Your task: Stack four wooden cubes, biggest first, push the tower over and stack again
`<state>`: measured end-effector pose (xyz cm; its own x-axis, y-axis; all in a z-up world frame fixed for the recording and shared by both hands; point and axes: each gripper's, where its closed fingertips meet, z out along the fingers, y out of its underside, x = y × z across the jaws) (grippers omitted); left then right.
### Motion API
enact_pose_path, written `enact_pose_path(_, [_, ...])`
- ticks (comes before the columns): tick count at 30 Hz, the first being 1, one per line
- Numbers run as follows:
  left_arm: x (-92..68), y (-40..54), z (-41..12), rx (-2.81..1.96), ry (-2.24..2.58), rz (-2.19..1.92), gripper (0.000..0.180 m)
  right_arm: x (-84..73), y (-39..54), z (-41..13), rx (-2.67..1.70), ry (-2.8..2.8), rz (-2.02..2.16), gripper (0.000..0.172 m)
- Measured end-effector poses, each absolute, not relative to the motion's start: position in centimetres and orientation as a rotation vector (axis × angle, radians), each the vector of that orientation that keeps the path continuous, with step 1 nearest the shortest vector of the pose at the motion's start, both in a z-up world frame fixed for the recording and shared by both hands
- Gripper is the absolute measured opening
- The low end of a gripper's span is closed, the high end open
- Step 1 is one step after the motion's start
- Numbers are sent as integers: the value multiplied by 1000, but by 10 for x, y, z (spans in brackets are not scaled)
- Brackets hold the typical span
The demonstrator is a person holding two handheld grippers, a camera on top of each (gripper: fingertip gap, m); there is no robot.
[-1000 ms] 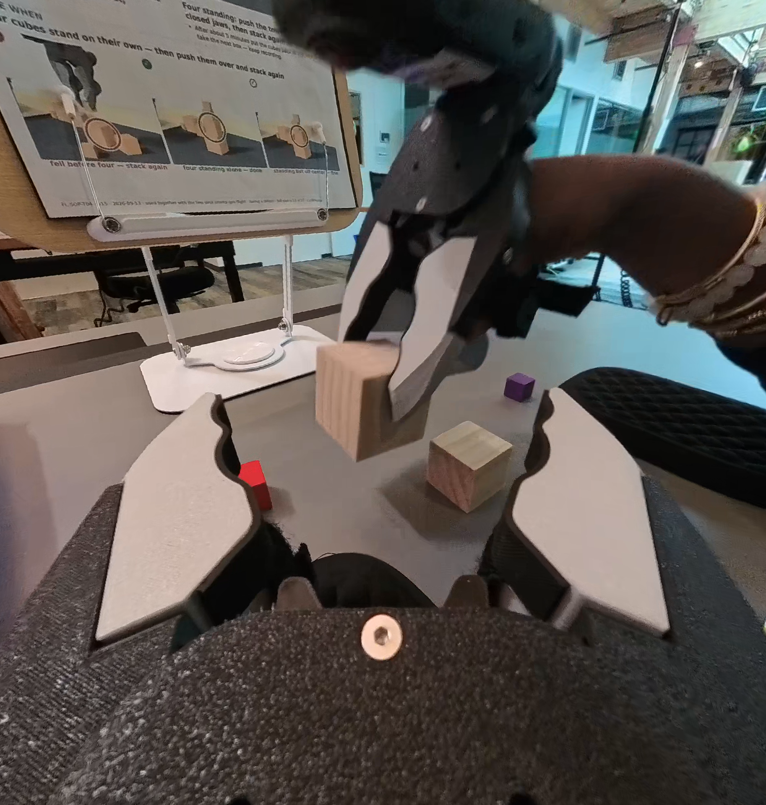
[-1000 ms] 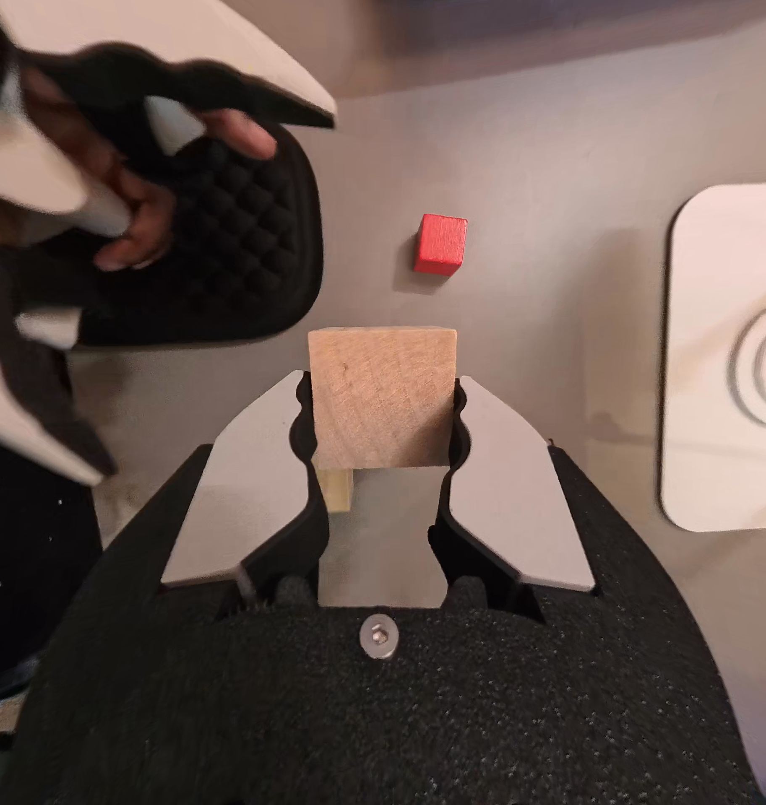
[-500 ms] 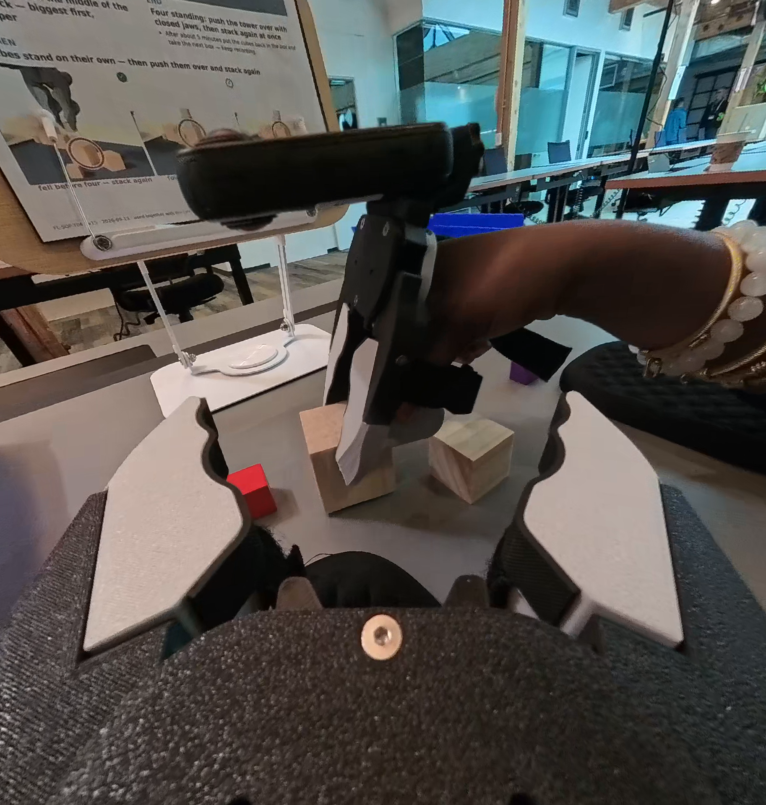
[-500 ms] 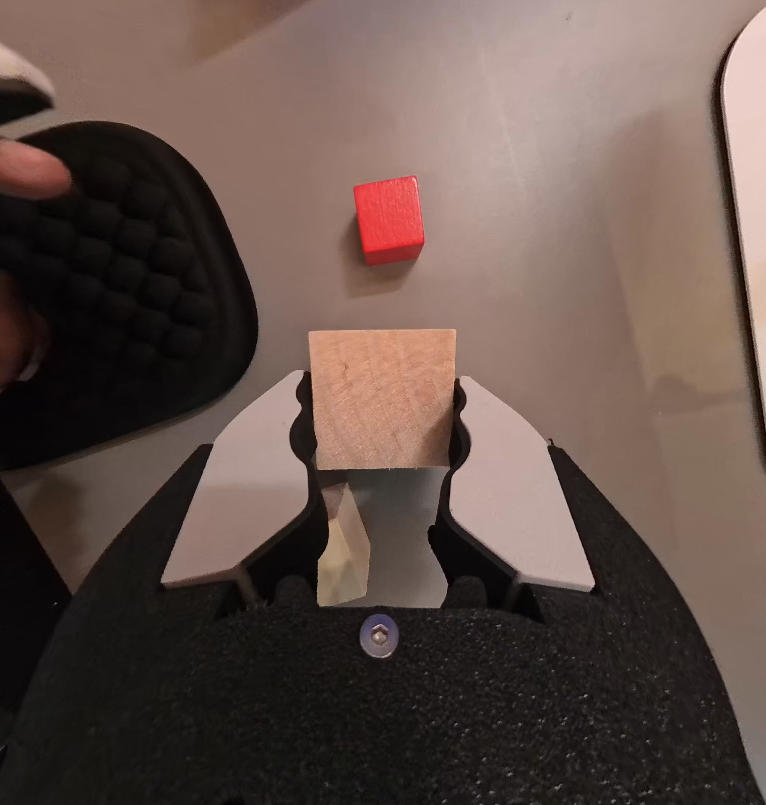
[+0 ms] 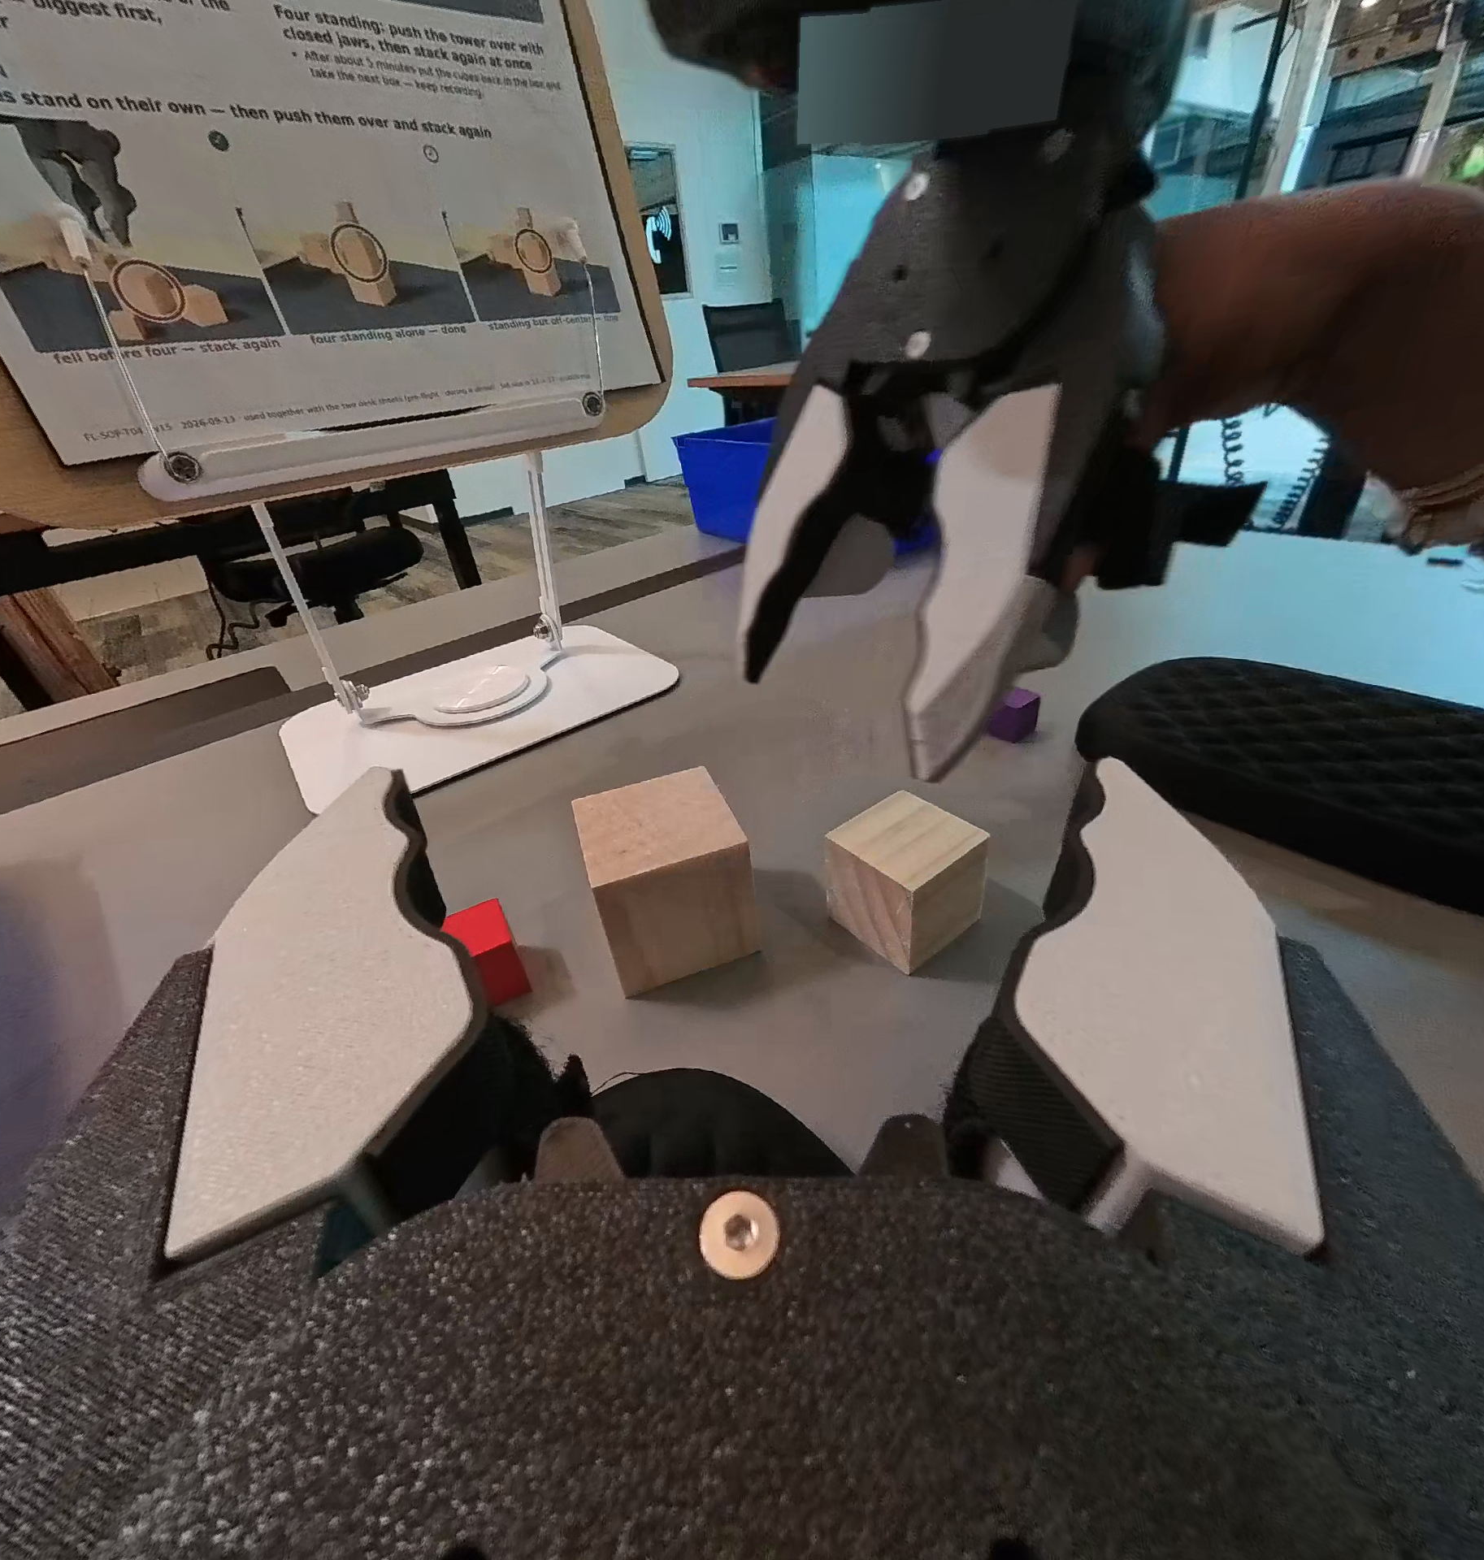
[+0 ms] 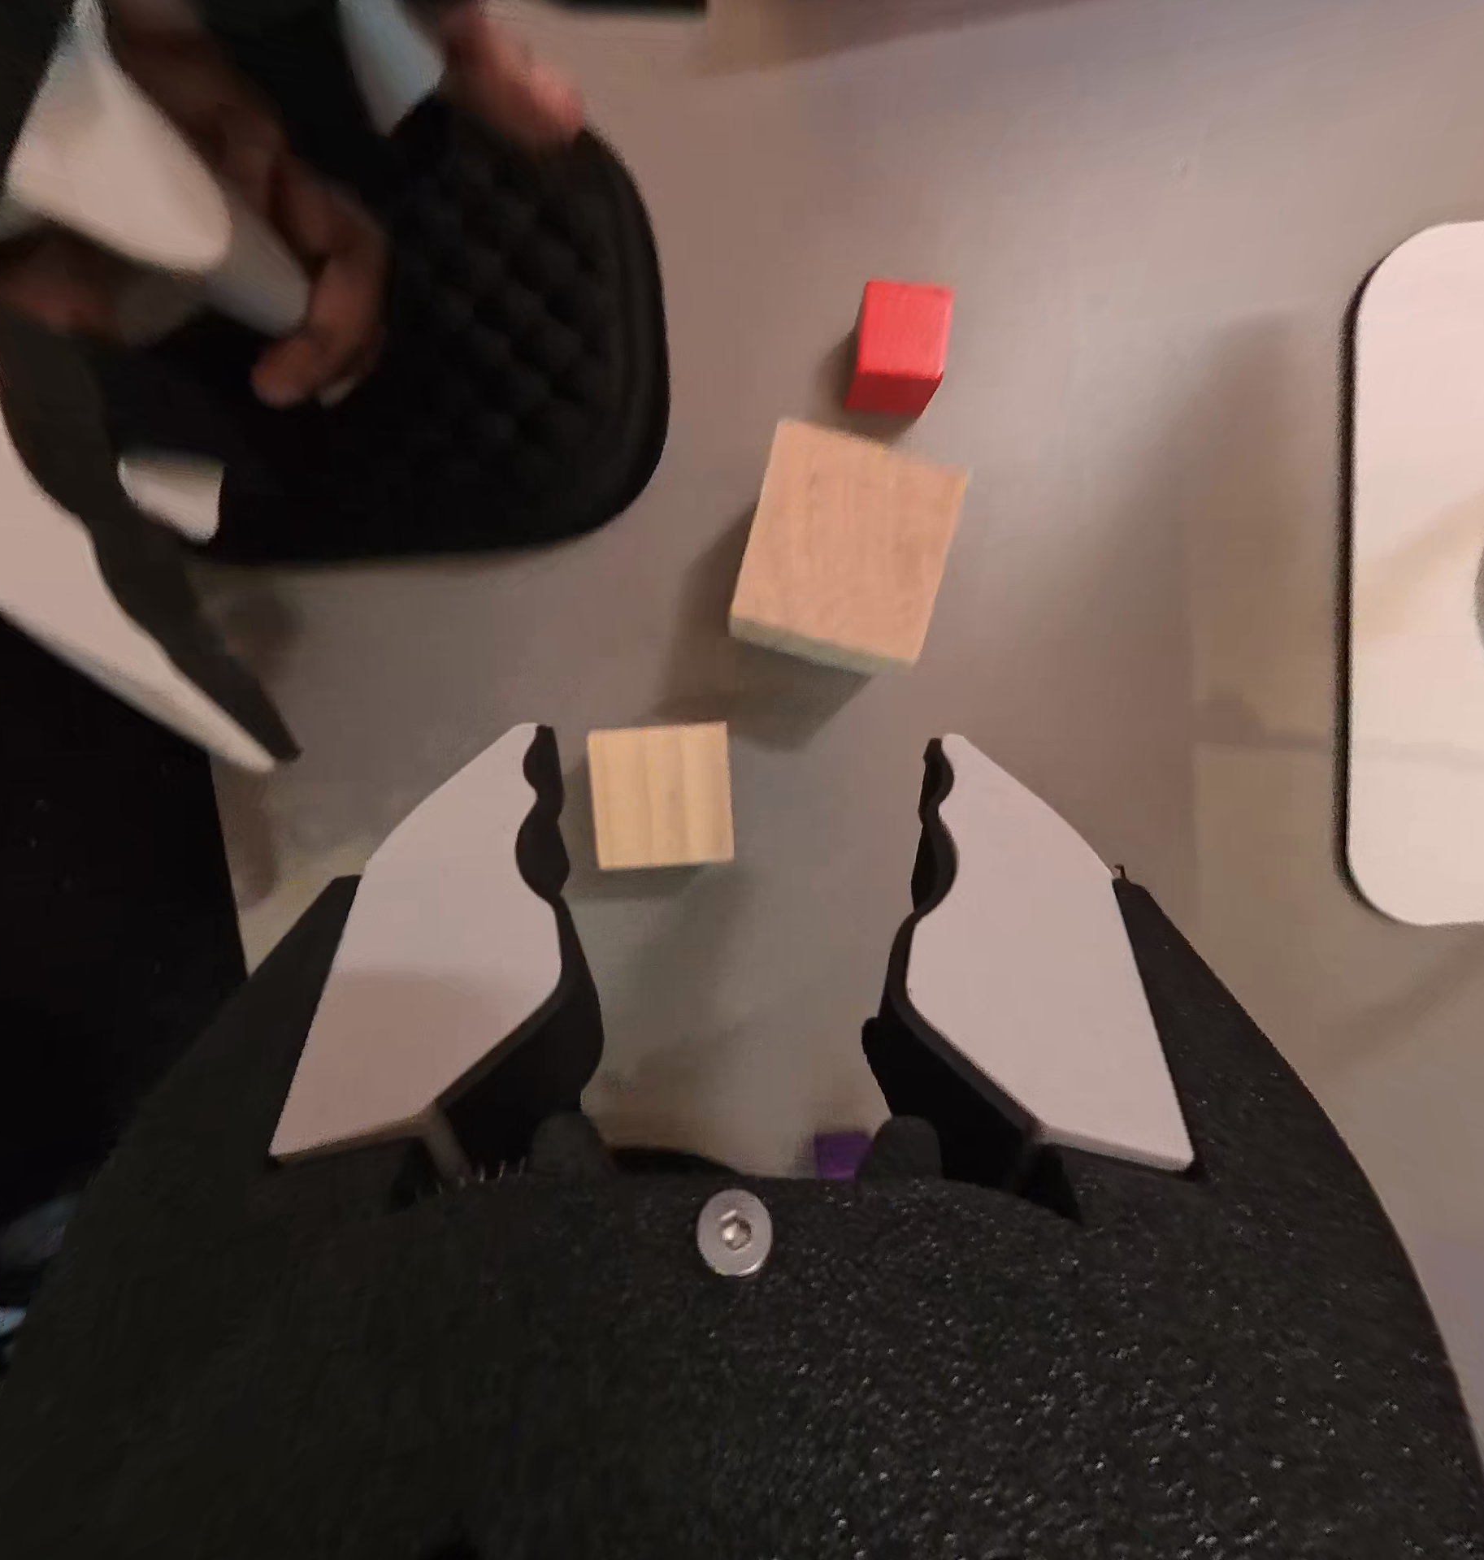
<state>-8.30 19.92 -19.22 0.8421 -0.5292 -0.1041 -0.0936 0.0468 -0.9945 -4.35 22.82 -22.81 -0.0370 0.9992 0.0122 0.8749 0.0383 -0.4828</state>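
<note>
The large wooden cube [image 5: 667, 878] stands on the grey table [image 5: 806, 1038], with a smaller pale wooden cube [image 5: 907, 878] to its right and a small red cube [image 5: 489, 950] to its left. A small purple cube [image 5: 1013, 713] lies farther back. My left gripper [image 5: 747, 785] is wide open and empty, low in front of the cubes. My right gripper [image 5: 844, 717] hangs open and empty above the table. In the right wrist view, my right gripper [image 6: 739, 739] looks down on the pale cube [image 6: 661, 795], the large cube [image 6: 848, 544] and the red cube [image 6: 899, 346], touching none of them.
A white stand base [image 5: 485, 701] holding an instruction board [image 5: 299, 211] stands at the back left. A black padded rest [image 5: 1313, 760] lies to the right. The left gripper's finger [image 6: 131, 633] shows blurred at the left of the right wrist view.
My right gripper set the large cube on the table, opened and rose away from it. The left gripper stayed open.
</note>
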Motion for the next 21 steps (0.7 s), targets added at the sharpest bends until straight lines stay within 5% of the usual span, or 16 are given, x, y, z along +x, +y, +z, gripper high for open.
enact_pose_path(8, [-82, 199, -193, -1507, 530, -358, 140, -19, 206, -275, -1859, -2227, 280, 75])
enact_pose_path(12, [-80, 200, -195, -1517, 539, -362, 139, -22, 205, -281, -1906, -2212, 297, 43])
enact_pose_path(21, [-87, 199, -189, -1498, 481, -436, 138, -53, 238, -221, -2101, -1817, 394, 42])
